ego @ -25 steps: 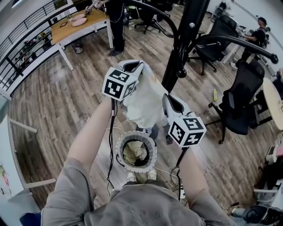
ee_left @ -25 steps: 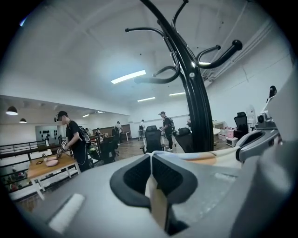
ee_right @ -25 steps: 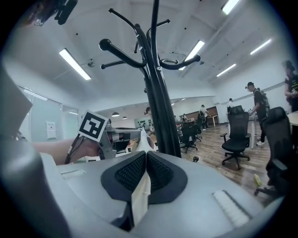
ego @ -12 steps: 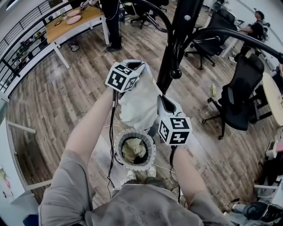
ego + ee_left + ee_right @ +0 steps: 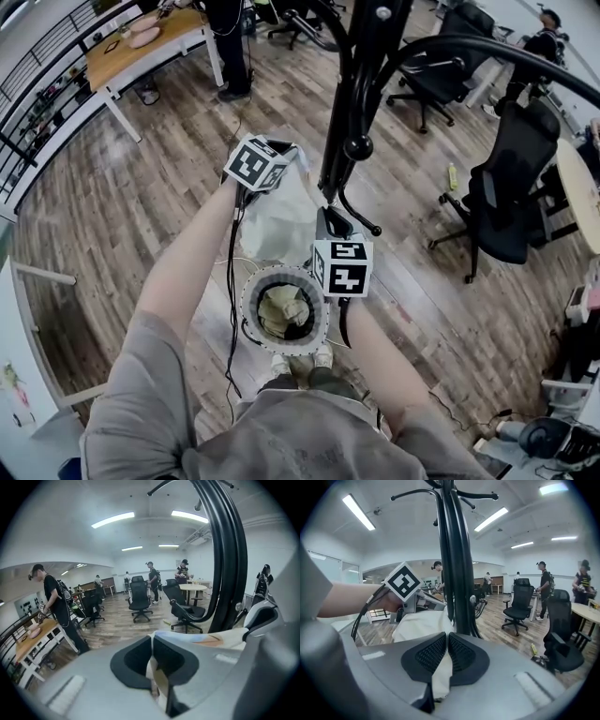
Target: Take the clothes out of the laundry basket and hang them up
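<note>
A cream white garment [image 5: 281, 211] hangs stretched between my two grippers, just above the round laundry basket [image 5: 251, 302]. My left gripper [image 5: 292, 156] is shut on its upper edge, with cloth [image 5: 154, 679] pinched between the dark pads. My right gripper [image 5: 323, 220] is shut on the other edge, the fabric [image 5: 440, 674] trailing out from its pads. From the right gripper view the garment [image 5: 422, 625] spreads toward the left gripper [image 5: 436, 603]. More clothes [image 5: 283, 317] lie inside the basket. The black coat stand [image 5: 361, 89] rises just behind the garment.
Black office chairs [image 5: 511, 183] stand to the right, and a wooden table [image 5: 131, 52] with a person beside it at the far left. Cables [image 5: 232, 309] hang from the grippers past the basket. Other people stand farther back in the room [image 5: 152, 576].
Both grippers have come down with the garment, from up beside the stand's arms to just over the basket. The right gripper now sits at the basket's rim.
</note>
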{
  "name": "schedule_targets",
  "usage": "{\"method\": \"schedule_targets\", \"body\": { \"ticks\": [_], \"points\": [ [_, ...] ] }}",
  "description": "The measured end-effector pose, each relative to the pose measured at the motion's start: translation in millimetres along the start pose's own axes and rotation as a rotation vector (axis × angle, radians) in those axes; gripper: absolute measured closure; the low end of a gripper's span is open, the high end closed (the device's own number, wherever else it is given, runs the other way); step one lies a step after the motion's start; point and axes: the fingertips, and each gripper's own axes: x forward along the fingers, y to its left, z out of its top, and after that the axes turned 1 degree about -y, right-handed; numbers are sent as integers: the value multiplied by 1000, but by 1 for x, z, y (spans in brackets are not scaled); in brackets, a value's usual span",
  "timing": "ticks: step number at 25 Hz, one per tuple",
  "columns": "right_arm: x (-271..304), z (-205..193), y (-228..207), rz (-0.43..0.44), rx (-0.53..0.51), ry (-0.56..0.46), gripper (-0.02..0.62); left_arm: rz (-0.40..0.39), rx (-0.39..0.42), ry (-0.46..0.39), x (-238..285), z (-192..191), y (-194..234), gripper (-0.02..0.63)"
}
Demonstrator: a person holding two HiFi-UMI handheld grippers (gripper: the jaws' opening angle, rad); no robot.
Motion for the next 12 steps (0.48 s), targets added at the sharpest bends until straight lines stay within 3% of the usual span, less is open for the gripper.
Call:
{"method": "schedule_targets", "body": {
  "ticks": [6, 12],
  "points": [
    [18, -20, 6, 2, 23, 21, 552, -63, -80, 51, 14, -32, 2, 583],
    [30, -36, 5, 14, 71, 66, 533, -114, -126, 110, 22, -52, -6, 522]
  ]
}}
